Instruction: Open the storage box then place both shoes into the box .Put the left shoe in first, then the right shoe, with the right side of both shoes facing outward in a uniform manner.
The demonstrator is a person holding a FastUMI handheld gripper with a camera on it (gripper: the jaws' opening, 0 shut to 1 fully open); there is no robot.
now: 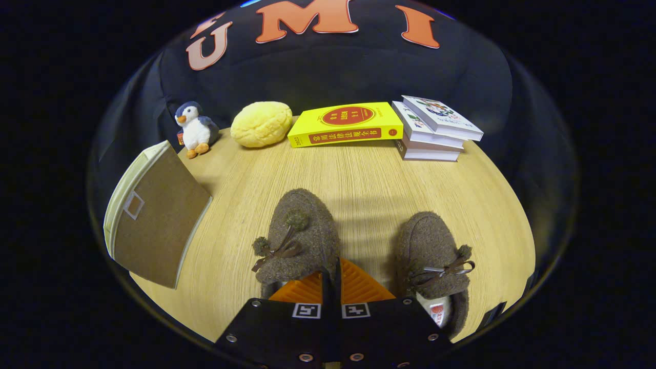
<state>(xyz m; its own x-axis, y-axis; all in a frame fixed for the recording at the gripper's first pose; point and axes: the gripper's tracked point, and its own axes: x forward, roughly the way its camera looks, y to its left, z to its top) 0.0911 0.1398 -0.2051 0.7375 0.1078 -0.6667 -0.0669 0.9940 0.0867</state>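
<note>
Gripper: the hand-held gripper (332, 281) sits low at the near edge of the table, its two fingers drawn together with only a thin dark slit between them; they appear to pinch the right-hand rim of the left shoe's opening, though the contact itself is partly hidden by the fingers.
Left shoe: the left shoe (299, 238), a fuzzy brown slipper with two pompoms and a thin bow, lies just ahead of the fingers, toe pointing away, its heel end covered by the fingers.
Right shoe: the right shoe (433, 256), a matching slipper with its own bow and pompom, lies to the right of the fingers, apart from the left shoe, with a pale lining and a small tag showing at its opening.
Storage box: the storage box (156, 220), brown-fronted with cream edges and a small label window, stands on the table to the left of the shoes, closed and tilted in this view.
Table: the wooden table (359, 179) carries everything.
Far row: beyond the shoes, along the back edge, stand a plush penguin (193, 128), a yellow bun-shaped cushion (261, 124), a yellow book (346, 124) lying flat, and a stack of white books (435, 128) at the right.
</note>
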